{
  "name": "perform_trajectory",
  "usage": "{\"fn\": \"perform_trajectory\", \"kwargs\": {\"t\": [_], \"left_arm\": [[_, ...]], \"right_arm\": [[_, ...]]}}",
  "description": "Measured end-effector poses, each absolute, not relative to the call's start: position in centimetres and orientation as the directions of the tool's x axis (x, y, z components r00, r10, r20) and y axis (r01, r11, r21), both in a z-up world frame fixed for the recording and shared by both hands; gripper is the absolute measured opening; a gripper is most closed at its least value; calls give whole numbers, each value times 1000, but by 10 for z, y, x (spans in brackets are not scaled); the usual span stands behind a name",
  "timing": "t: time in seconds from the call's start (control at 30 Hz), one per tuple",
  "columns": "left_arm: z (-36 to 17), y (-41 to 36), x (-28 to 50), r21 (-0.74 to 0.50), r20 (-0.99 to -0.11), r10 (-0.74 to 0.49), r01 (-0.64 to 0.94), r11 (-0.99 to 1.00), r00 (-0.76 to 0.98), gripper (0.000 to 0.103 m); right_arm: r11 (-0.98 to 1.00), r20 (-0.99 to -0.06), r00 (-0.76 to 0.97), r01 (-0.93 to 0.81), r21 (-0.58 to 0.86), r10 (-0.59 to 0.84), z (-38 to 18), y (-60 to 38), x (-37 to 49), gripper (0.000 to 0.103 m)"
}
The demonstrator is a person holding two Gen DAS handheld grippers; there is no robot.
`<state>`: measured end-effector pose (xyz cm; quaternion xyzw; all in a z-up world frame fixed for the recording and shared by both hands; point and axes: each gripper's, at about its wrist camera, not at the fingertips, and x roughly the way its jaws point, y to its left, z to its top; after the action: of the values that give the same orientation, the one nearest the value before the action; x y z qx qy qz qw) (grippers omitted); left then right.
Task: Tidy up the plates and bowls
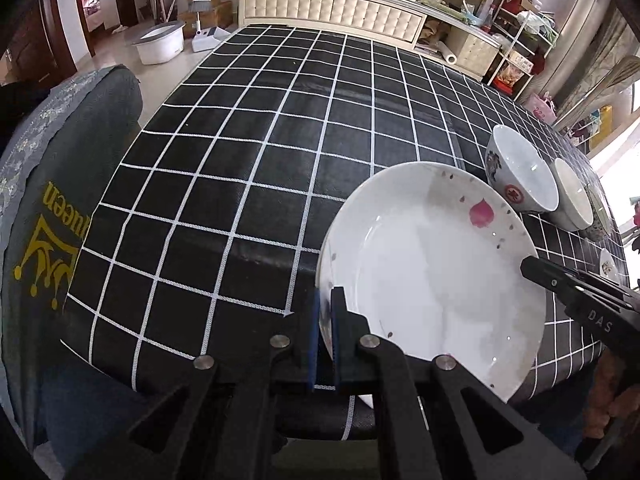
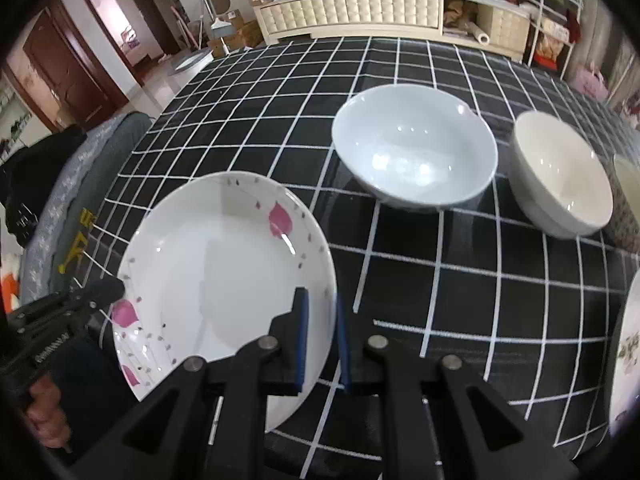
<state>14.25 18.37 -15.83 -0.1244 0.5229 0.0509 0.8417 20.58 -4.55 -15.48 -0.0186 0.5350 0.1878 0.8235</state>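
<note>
White plate (image 1: 432,280) with pink petal print, lifted at the near edge of a table under a black tablecloth (image 1: 240,160) ruled in white squares, tilted, gripped from two sides. Left gripper (image 1: 325,340): blue-padded fingers (image 1: 314,344) clenched on the plate's left rim, one above and one below the edge. Right gripper (image 2: 320,344): fingers either side of the plate's right rim, the left pad (image 2: 301,340) lying on the plate's inner face, the right pad just outside the edge; whether the outer pad touches the rim, not clear, though the jaws stand narrowed around it. Same plate (image 2: 224,280) in the right wrist view, its near part overhanging the table edge.

Beyond the plate, standing upright on the cloth: pale blue-white bowl (image 2: 416,148), with a red and dark pattern on its outside seen from the left (image 1: 520,172); cream bowl (image 2: 560,176) just beside it to the right, close but apart. Rim of another patterned plate (image 2: 628,360) at the far right edge. Grey chair cover (image 1: 60,220) with yellow crown print at the table's left side. Person's hand (image 2: 44,412) on the left gripper's handle.
</note>
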Motion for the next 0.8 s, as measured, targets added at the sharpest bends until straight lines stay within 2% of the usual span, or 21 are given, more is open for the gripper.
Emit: {"fn": "perform_trajectory", "kwargs": {"t": [0.57, 0.67, 0.8], "left_arm": [[-123, 172, 132, -108, -859, 5, -190, 976, 512, 5], [-108, 159, 130, -97, -841, 5, -160, 982, 540, 9], [-87, 140, 129, -98, -817, -1, -136, 986, 577, 26]], "right_arm": [[923, -861, 415, -356, 146, 296, -128, -54, 193, 17], [929, -847, 449, -349, 127, 284, -115, -61, 191, 17], [936, -826, 499, -341, 89, 260, -96, -71, 185, 19]]}}
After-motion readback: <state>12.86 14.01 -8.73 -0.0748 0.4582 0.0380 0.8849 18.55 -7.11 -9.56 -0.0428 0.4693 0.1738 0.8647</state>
